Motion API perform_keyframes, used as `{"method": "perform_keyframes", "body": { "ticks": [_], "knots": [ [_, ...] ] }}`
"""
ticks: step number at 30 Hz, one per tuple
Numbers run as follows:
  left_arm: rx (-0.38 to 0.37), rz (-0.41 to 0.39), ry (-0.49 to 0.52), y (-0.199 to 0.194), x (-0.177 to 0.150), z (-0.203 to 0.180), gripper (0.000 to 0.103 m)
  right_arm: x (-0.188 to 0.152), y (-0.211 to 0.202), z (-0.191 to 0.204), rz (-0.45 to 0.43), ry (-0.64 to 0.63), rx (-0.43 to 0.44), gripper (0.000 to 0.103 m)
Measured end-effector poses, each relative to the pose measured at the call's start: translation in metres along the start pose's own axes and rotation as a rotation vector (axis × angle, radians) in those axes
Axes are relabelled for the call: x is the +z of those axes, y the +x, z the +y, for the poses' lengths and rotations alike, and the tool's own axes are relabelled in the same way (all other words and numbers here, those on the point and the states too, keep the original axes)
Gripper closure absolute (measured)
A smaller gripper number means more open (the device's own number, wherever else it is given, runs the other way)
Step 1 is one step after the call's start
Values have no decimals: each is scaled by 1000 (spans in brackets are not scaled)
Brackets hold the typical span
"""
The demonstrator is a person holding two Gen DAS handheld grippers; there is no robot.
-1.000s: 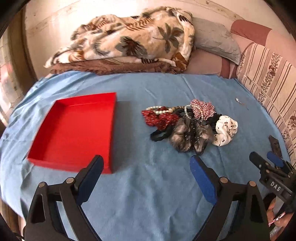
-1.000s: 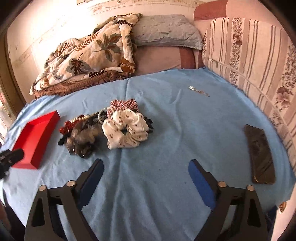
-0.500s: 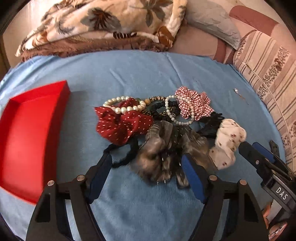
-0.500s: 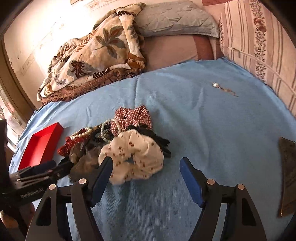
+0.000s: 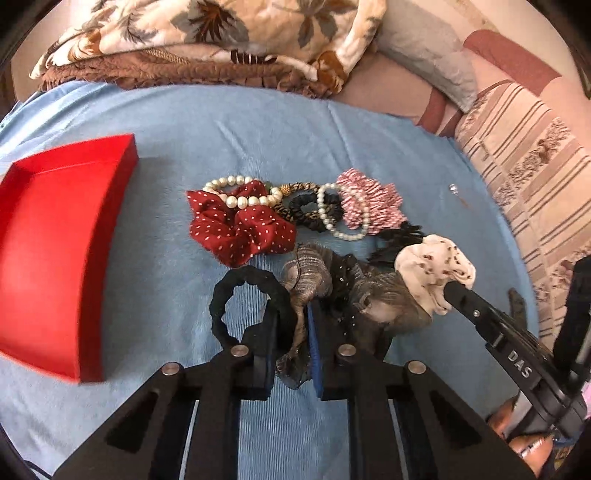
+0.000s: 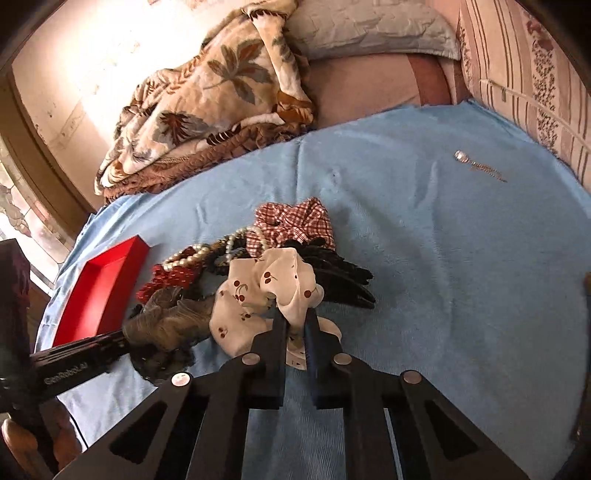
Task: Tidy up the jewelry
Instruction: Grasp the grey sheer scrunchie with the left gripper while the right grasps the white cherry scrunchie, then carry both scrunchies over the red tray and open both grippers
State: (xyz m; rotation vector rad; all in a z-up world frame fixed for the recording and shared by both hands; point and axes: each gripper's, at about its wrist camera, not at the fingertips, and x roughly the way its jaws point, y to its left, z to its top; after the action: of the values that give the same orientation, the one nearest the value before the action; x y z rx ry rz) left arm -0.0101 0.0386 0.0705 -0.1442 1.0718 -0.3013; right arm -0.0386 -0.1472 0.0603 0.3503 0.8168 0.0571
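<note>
My left gripper (image 5: 293,314) is closing its jaws on a fold of the grey-brown scrunchie (image 5: 384,299), whose fabric is pinched between the blue pads. My right gripper (image 6: 297,317) is closing on the white cherry-print scrunchie (image 6: 251,291), with cloth squeezed between its fingers. Both pieces lie at the near side of a heap on the blue bedspread. The heap also holds a red dotted scrunchie (image 5: 236,229), pearl strands (image 5: 240,201), a black hair tie (image 5: 221,306) and a red checked scrunchie (image 5: 369,203). The empty red box (image 5: 55,240) sits to the left.
A small silver earring (image 6: 461,157) lies alone far right on the bedspread. A folded leaf-print blanket (image 5: 221,29) and pillows line the back. A striped cushion (image 5: 535,177) borders the right side. A dark flat object (image 5: 517,302) lies behind the right gripper.
Both grippers moved forward and down onto the heap and went from wide open to pinching, the left on the grey scrunchie, the right on the white one.
</note>
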Motion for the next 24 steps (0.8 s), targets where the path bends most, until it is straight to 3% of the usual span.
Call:
{"method": "perform_keyframes", "body": {
  "ticks": [7,12,19,24],
  "knots": [
    [-7,-71,-9,-62,-17,22,89,-7,-37,17,-21,-16,20,93],
    [75,-150,0,-102,-23,49,88,-8,-54,49,-29,-72,56,93],
    [214,-200,-52,-131,-12,125,88,2,-45,115,11,-152,156,93],
    [255,-192,-133,-127,12,188,87,16,-15,171,65,-191,237,93]
  ]
}}
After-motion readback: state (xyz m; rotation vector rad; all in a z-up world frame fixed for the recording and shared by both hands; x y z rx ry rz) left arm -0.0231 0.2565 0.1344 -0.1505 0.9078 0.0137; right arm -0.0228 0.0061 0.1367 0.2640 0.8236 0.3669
